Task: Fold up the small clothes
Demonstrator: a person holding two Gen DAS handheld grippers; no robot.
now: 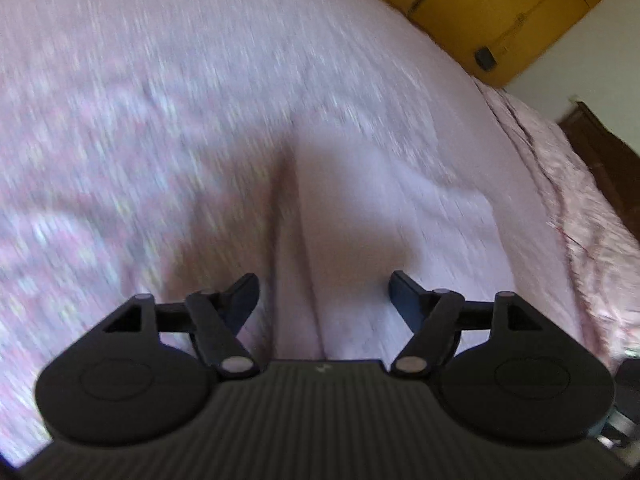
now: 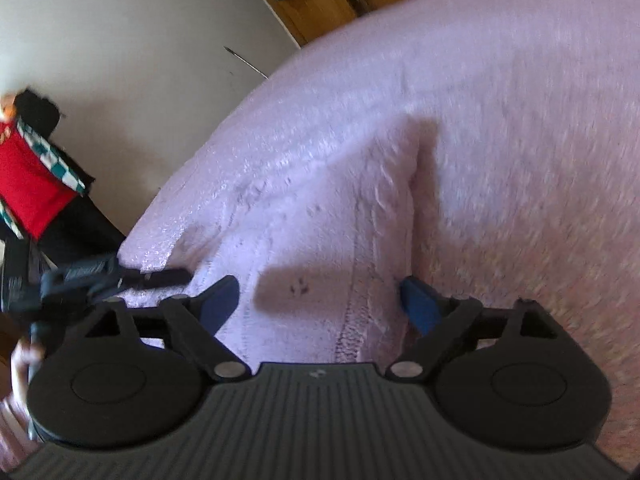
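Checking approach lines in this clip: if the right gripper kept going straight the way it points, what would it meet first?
Most likely the pale pink garment lying on the pink bedspread. The right gripper is open and empty, aimed down at the cloth, with nothing else between. Blur leaves the depth uncertain.

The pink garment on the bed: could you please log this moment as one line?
left claw: open, empty | right claw: open, empty | pink garment: lying on bedspread, unheld

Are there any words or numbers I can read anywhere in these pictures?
None can be read.
Small pale mark on the right tongs' black body: too small to read.
Small dark marks on the pink knitted garment: blurred, not letters I can make out.
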